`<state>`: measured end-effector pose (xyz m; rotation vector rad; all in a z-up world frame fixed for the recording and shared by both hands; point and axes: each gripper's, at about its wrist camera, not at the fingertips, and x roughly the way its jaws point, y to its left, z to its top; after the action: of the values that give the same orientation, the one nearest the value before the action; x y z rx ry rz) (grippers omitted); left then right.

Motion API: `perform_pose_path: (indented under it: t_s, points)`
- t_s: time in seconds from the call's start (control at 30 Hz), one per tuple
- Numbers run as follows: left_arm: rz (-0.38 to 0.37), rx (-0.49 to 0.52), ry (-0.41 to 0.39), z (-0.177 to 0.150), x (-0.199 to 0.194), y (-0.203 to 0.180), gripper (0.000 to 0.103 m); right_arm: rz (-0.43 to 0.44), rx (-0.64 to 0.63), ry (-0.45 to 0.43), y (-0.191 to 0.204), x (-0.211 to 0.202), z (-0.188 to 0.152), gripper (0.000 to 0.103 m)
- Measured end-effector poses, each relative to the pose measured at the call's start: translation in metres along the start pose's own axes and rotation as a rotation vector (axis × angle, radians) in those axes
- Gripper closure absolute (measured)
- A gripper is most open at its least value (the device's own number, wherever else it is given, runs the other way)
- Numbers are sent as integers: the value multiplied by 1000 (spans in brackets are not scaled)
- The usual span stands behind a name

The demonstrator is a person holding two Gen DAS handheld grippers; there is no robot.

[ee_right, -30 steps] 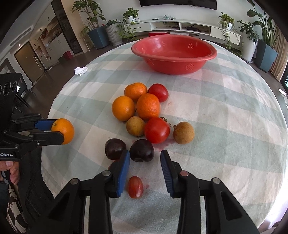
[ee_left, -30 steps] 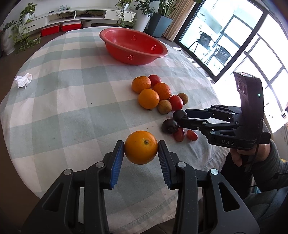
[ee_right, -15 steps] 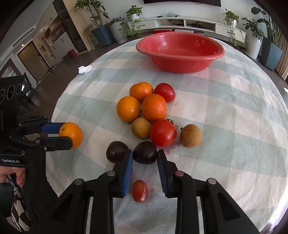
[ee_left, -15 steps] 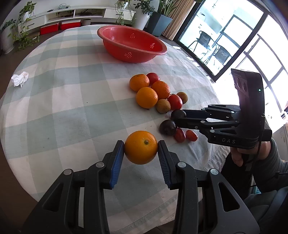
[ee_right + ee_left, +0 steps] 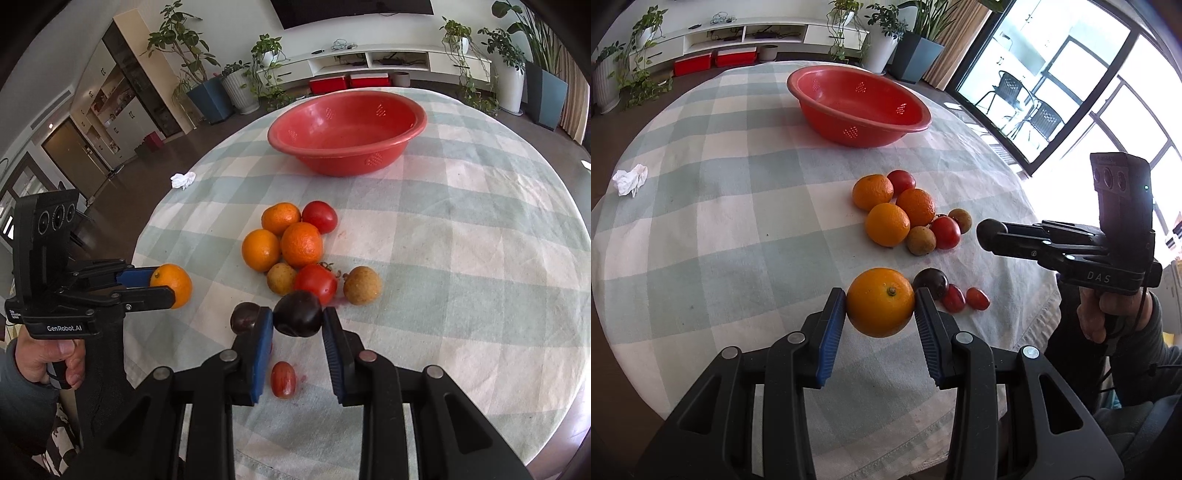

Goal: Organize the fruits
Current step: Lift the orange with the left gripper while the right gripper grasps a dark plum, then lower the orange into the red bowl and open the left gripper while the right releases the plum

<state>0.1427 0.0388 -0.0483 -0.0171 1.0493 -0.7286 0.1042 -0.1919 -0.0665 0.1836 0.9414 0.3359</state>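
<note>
The fruit cluster (image 5: 295, 251) is lying on the table (image 5: 461, 258) before the bowl (image 5: 347, 133); the tissue (image 5: 183, 180) is lying to the bowl's left.

the right blue pad of the left gripper (image 5: 880, 308) is covering the near edge of the second dark plum (image 5: 931, 282). in the right wrist view the right gripper's (image 5: 297, 320) left finger is hiding much of that plum (image 5: 244, 317), and its held dark plum (image 5: 298, 313) is overlapping the lower tomato (image 5: 316, 283). the picture's bottom edge is cutting off both grippers' bodies. the shelf items beyond the bowl (image 5: 413, 127) are staying too small to tell.
</note>
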Motion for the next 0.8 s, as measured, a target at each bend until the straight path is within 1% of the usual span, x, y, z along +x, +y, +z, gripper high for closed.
perform_pose_path:
  t_s: [0.1,0.2,0.33,0.43,0.53,0.63,0.73,0.8]
  points:
    - [7,1,-29,17,-5,4,67,-33,26,-43,-18,-14,15,73]
    - [20,13,-62,43,-11,7,67,-57,56,-97,-37,-30,37,73]
    - [28,32,-99,90,-12,9,67,-79,56,-158,-53,-40,76,73]
    - [60,68,-117,130,-6,7,67,-58,33,-180,-55,-38,108,73]
    - [88,77,-115,169,9,10,67,-46,15,-169,-54,-24,137,73]
    - [123,90,-97,200,29,11,67,-43,-11,-126,-51,0,158,73]
    - [159,104,-64,222,55,13,67,-48,-22,-72,-51,29,171,73]
    - [174,105,-35,229,73,15,67,-64,-28,-32,-51,48,176,73]
